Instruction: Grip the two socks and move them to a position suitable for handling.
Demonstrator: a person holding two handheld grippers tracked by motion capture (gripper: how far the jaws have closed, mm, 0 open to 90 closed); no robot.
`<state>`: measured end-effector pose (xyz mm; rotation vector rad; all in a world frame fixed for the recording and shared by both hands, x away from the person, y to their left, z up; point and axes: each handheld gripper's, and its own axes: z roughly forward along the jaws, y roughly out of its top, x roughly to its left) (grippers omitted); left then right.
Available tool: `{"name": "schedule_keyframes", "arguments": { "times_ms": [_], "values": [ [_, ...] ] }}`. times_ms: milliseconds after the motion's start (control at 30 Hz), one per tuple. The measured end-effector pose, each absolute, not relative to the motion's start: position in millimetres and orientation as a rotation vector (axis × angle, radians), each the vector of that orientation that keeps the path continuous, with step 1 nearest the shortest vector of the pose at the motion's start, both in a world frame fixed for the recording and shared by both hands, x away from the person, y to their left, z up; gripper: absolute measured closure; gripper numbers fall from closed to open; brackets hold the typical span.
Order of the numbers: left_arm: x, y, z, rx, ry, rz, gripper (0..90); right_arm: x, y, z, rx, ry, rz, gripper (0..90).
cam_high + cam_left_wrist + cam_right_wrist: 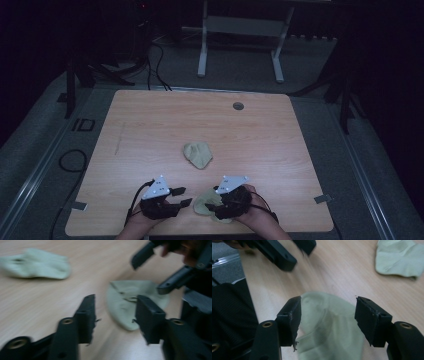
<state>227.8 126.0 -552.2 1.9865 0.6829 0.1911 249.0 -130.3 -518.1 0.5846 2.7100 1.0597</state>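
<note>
Near the front edge of the wooden counter point(150, 125), a pale green sock point(205, 204) lies flat between the person's two hands, and both grippers are gathered around it as though to take hold of its two ends. The right gripper point(220, 206) hangs directly over the sock; seen along its own black fingers point(290, 320), they stand apart with the fabric spread on the wood below them, ribbed cuff nearest, and the pads do not press on the cloth, so nothing is gripped yet. The left gripper point(182, 196) sits just beside the sock and points toward it; its fingers point(86, 317) are also parted, partway between wide and shut, with bare wood and only the near edge of the sock showing in the gap, untouched. That narrowed gap suits a thin, limp thing: a sock lying flat probably wants a small opening brought down over an edge or fold. A second pale green sock point(198, 154) rests crumpled toward the middle of the counter, well apart from the hands, likely the mate waiting to be paired or handled in its turn. Working close to the front edge keeps the wrists low and the reach short. The left gripper view is blurred, so finer detail of the cloth cannot be told.
</note>
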Motion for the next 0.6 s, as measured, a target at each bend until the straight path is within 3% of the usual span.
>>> {"name": "schedule_keyframes", "arguments": {
  "times_ms": [267,333,600],
  "values": [
    [232,99,-564,2.151,0.594,0.165,82.4,248,-128,-534,0.688,2.748,1.021,44.0],
    [235,97,-567,2.17,0.607,0.158,87.6,246,-127,-538,0.697,2.743,1.002,50.3],
    [238,91,-572,2.243,0.586,0.177,89.3,242,-119,-552,0.688,2.77,0.901,66.8]
  ]
}}
